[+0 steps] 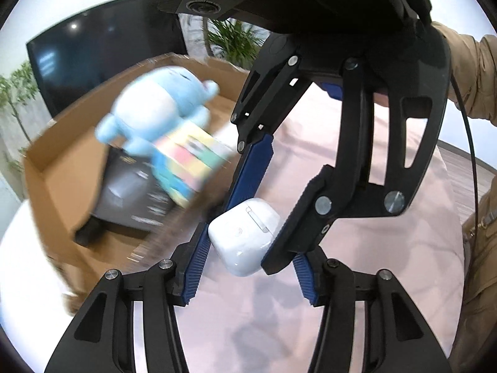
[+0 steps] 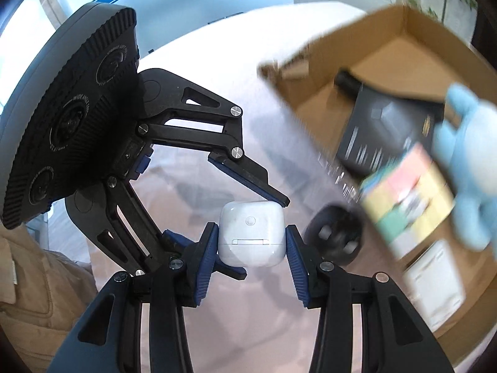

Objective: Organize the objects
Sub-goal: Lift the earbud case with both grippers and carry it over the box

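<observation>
Currently, both tools are gripping one white earbud case above the pink-covered desk. In the right wrist view, the right tool is pressing its blue ribbed pads against the two flanks of the case, and the case is sitting square between them with its hinge line facing the camera. The left tool is entering from the left of that view, one finger lying across the top of the case and the other passing under it.

The left wrist view is showing the same grip from the other side: the left tool is clamped on the case, one pad flat on its left face, while the right tool is coming down from above with its fingers on either side of the case. A tan sleeve is visible behind that tool here.

An open cardboard box is lying to the left of the left tool, blurred, and is holding a blue plush toy, a multicoloured carton and a black box.

Only the right wrist view is showing a white packet in the box, just right of the right tool, and a dark round object beside the case; blur is leaving its nature undetermined.
</observation>
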Available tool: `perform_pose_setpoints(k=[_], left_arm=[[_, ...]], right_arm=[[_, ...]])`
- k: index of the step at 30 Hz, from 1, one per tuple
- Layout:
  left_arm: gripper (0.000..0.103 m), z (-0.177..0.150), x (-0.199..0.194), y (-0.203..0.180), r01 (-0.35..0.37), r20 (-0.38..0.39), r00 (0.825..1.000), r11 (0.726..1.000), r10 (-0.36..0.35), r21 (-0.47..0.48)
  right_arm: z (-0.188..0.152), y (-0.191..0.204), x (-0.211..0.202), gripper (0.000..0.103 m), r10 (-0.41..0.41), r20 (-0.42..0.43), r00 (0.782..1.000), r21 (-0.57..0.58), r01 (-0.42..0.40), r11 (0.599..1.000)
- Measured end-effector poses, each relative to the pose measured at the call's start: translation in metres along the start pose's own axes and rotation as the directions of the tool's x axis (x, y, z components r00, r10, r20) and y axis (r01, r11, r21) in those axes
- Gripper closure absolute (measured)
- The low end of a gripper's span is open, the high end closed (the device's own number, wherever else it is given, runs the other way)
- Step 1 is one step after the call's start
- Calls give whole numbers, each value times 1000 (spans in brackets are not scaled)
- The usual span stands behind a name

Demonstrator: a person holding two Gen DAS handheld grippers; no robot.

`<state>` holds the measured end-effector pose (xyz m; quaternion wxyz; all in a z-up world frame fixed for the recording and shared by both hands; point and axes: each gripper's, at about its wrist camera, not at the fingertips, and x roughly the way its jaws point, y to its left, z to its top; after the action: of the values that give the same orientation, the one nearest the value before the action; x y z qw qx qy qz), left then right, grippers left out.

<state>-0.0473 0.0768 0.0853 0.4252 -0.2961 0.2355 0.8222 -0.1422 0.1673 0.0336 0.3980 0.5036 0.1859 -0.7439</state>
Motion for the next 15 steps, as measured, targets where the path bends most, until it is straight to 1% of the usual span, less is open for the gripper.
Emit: perform_pose_setpoints(k=[2, 3, 4, 6, 7, 8, 9, 10, 11, 12, 13, 14, 15], left_arm=[[54, -8, -20, 13, -30, 13, 999, 1000, 30, -5], [54, -14, -29, 18, -42, 16, 999, 999, 42, -6], [54, -10, -31, 28, -55, 19, 998, 998, 55, -10], [54, -7, -29, 47, -71, 22, 997, 997, 72, -24], [54, -5, -25, 60, -78, 19, 997, 996, 79, -35], [54, -16, -43, 54, -84, 16, 996, 996, 85, -41], [54, -17, -42, 61, -92, 8, 996, 995, 92, -48], [54, -16, -36, 71, -99, 0, 995, 994, 99, -56], [55, -14, -26, 80, -100, -6, 995, 993, 100, -63], [55, -16, -28, 83, -103, -12, 995, 992, 103, -72], [55, -16, -22, 91, -104, -19, 994, 991, 103, -81], [55, -19, -5, 91, -105, -24, 994, 991, 103, -86], [55, -21, 0, 94, -106, -28, 994, 990, 103, -90]], right_arm=[[16, -4, -10, 62, -14, 6, 1000, -26, 14, 1000], [22, 3, -13, 62, -16, 8, 1000, -36, 16, 999], [48, -7, -16, 62, -18, 8, 1000, -45, 18, 999], [73, -11, -16, 62, -30, 10, 1000, -62, 30, 998], [79, -16, -15, 62, -33, 9, 999, -65, 34, 997], [84, -23, -14, 62, -37, 9, 999, -65, 38, 997], [94, -21, -7, 62, -43, 8, 999, -63, 43, 997], [112, -28, 2, 62, -46, 5, 999, -61, 46, 997], [116, -35, 5, 62, -49, 4, 999, -57, 49, 997], [116, -48, -5, 62, -51, 3, 999, -52, 51, 997], [118, -56, 3, 62, -51, 1, 999, -45, 51, 998], [119, -60, 6, 62, -52, -1, 999, -41, 52, 998], [121, -67, 8, 62, -54, -3, 999, -38, 54, 998]])
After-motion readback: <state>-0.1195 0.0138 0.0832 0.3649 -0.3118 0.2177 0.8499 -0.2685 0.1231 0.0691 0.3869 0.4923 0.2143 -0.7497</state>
